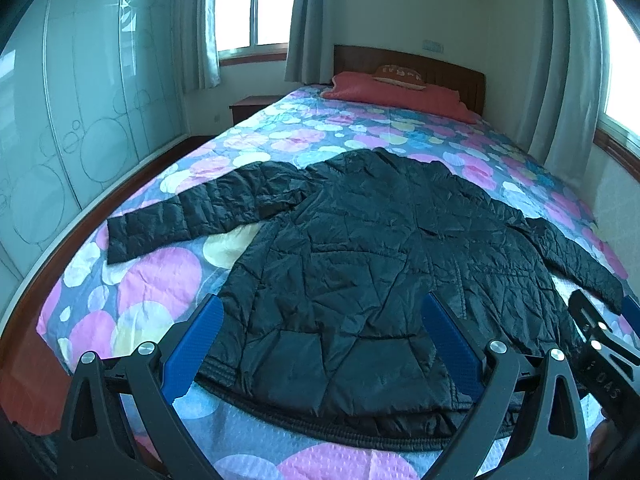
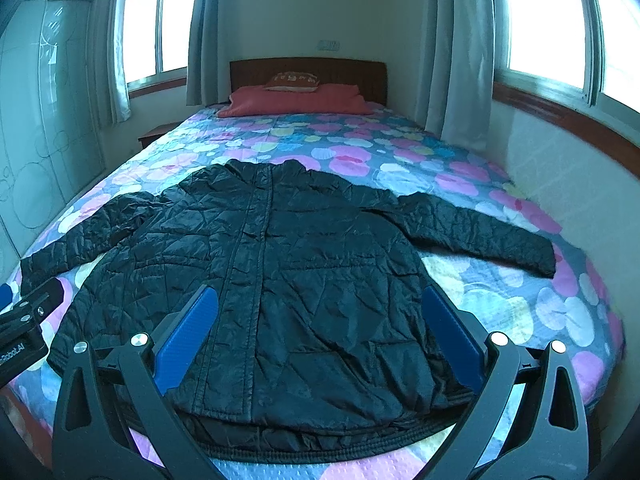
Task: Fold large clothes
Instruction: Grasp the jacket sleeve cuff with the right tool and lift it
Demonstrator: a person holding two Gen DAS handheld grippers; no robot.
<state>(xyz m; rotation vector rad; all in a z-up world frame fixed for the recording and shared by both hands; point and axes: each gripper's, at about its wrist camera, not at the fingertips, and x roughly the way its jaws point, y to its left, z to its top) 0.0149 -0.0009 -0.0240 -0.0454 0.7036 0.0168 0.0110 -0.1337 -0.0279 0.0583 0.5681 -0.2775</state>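
On the bed (image 1: pixel 132 280), near its foot end, a black quilted jacket (image 1: pixel 360 264) lies flat with the front side up. Its zipper line (image 2: pixel 256 240) runs down the middle, and the collar points toward the headboard (image 2: pixel 308 70). Both sleeves are spread out to the sides: the left sleeve (image 1: pixel 180 216) reaches toward the bed edge by the wardrobe (image 1: pixel 80 100), and the right sleeve (image 2: pixel 480 232) reaches toward the wall under the window (image 2: pixel 548 20). The hem (image 2: pixel 320 436) is closest to the cameras. The cover under the jacket has pink, yellow and white circles on a blue-grey ground.

The left gripper (image 1: pixel 322 344) hangs above the hem on the left half of the jacket. Its blue fingers (image 1: pixel 196 344) are wide apart and hold nothing. The right gripper (image 2: pixel 320 336) hangs above the hem on the right half, also with its blue fingers (image 2: pixel 452 340) spread and nothing between them. Each gripper shows at the edge of the other camera's view, so they are side by side.

At the head of the bed a red pillow (image 2: pixel 300 100) lies against the headboard, and a small cushion (image 2: pixel 296 80) with letters, perhaps, rests on it; the print is too blurred to read. A nightstand (image 1: pixel 252 106) stands beside the bed.
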